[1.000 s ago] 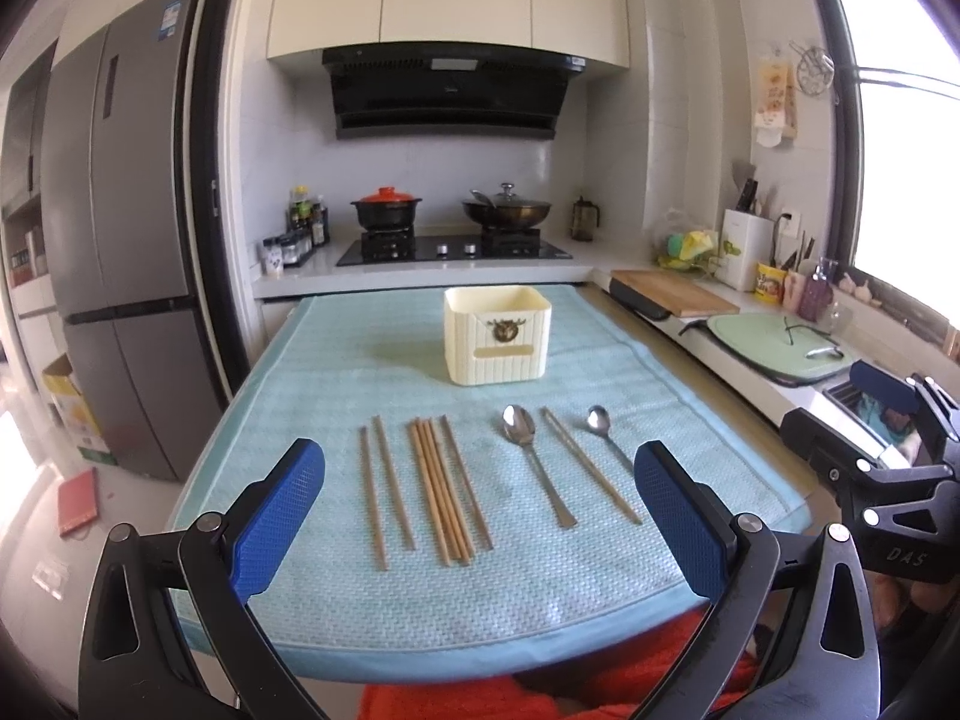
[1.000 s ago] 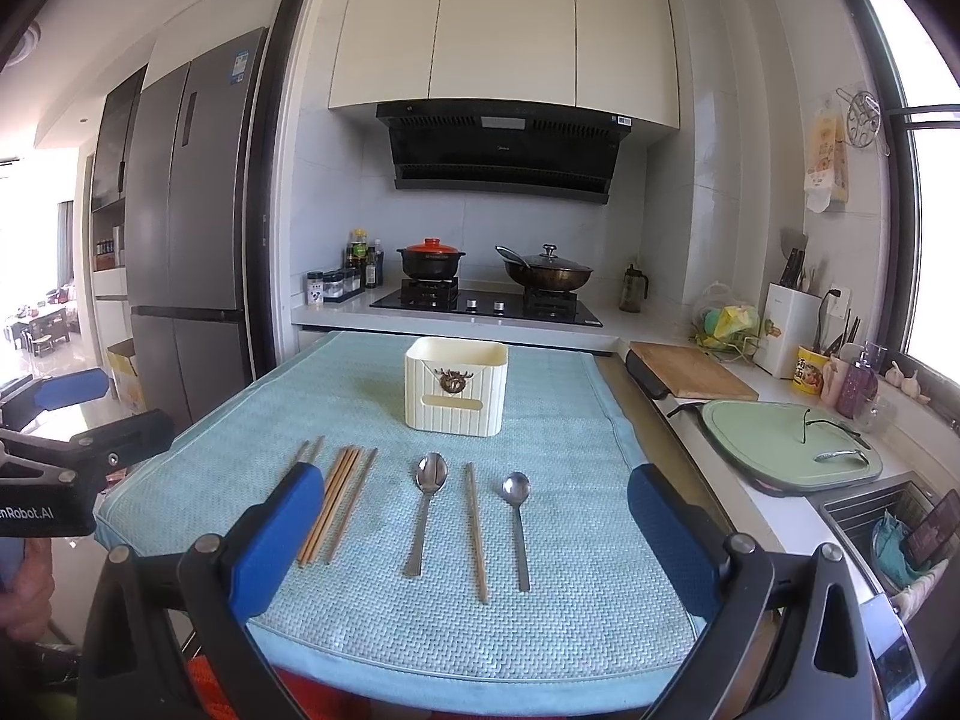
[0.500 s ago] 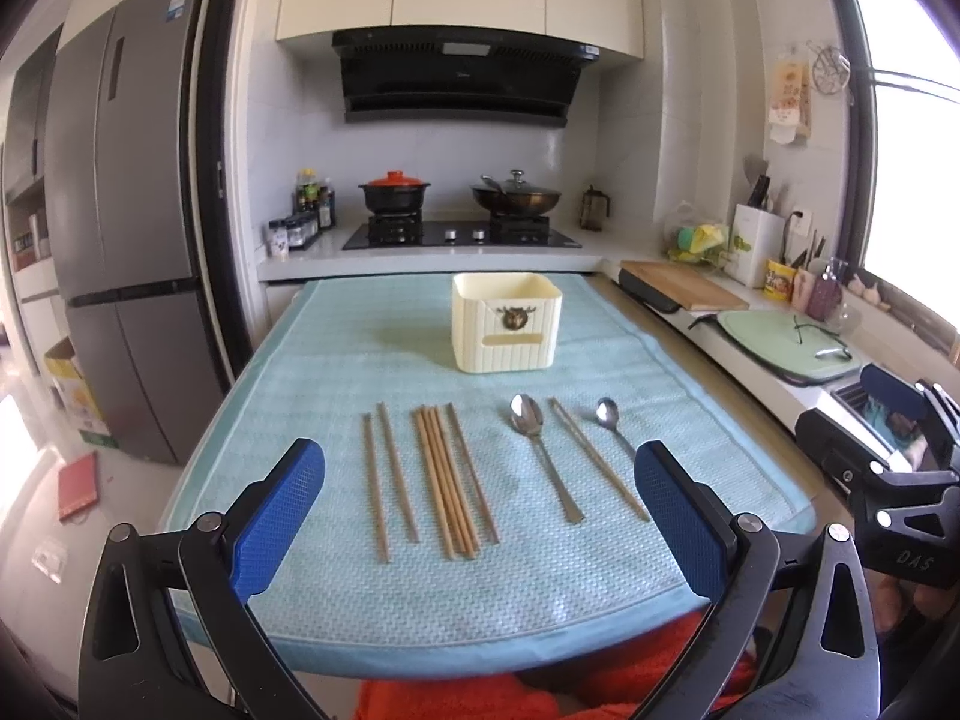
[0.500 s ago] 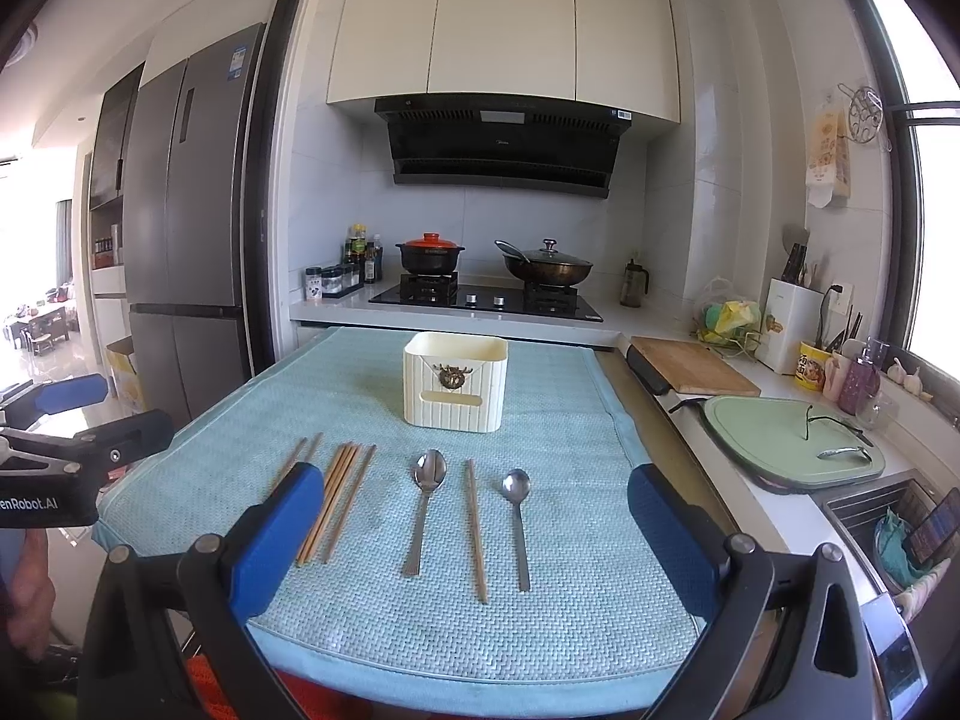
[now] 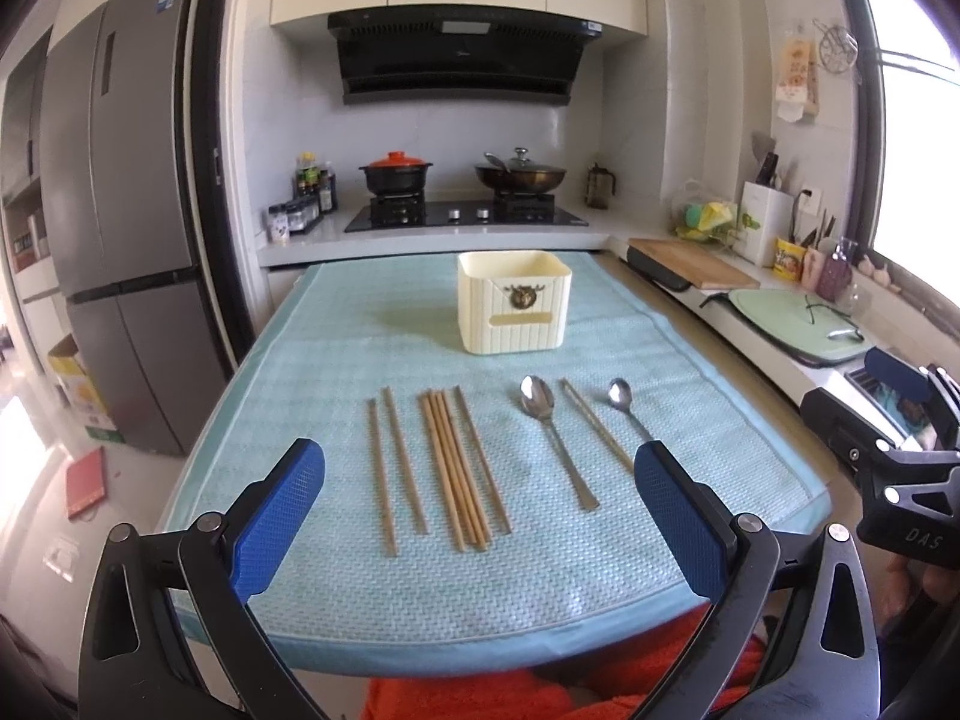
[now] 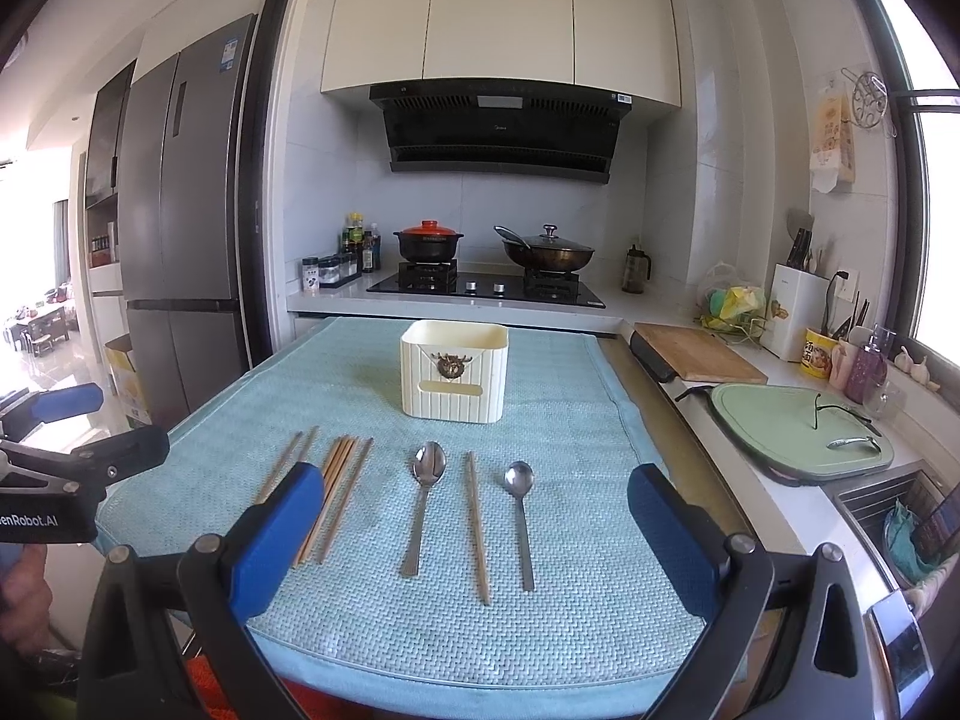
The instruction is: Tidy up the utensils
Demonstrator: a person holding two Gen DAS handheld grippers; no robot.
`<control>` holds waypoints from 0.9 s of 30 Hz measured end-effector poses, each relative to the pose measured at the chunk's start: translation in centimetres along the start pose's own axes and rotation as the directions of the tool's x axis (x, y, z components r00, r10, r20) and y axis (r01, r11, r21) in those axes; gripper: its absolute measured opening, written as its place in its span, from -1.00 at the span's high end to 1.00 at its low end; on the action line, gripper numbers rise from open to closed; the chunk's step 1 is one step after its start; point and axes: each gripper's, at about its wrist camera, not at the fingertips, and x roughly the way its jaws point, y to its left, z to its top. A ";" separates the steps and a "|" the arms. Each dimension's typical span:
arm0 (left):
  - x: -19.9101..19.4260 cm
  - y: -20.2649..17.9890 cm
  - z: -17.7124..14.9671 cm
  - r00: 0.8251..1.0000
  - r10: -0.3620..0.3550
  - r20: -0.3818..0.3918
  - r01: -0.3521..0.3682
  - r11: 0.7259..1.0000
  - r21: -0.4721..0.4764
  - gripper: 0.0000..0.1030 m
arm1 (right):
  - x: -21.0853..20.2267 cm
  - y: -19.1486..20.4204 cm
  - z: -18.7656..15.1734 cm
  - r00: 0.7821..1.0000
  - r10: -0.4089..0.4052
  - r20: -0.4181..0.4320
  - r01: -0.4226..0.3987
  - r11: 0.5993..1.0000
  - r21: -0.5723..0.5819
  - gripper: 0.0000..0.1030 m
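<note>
Two grippers are held low at the near edge of the bench (image 5: pixel 336 324), which is covered by a light blue mat (image 6: pixel 558 420); the left gripper (image 5: pixel 480 516) is seen with its jaws spread wide and nothing between them, and the right gripper (image 6: pixel 474 534) likewise, its jaws wide apart and empty; the utensils are laid in a row on the mat, well apart from both grippers; at the left a pair of wooden chopsticks (image 5: pixel 393 465) is set slightly apart from a tighter bundle of chopsticks (image 5: pixel 459 468); to the right of these a large spoon (image 6: pixel 423 498), a single chopstick (image 6: pixel 477 525) and a small spoon (image 6: pixel 521 516) lie side by side, bowls toward the far end; a cream holder (image 6: pixel 454 378) with a ribbed wall and a small emblem is placed upright beyond the row, near the middle of the mat; behind the bench a stove (image 6: pixel 486 288) is seen carrying a red-lidded pot (image 6: pixel 427 240) and a wok (image 6: pixel 549 252).
</note>
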 end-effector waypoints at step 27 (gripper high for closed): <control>9.9 8.0 -0.3 0.983 0.112 -0.144 -0.129 0.985 -0.110 -0.99 | 7.2 -3.7 -1.2 0.997 0.021 -0.075 -0.013 0.995 0.103 -1.00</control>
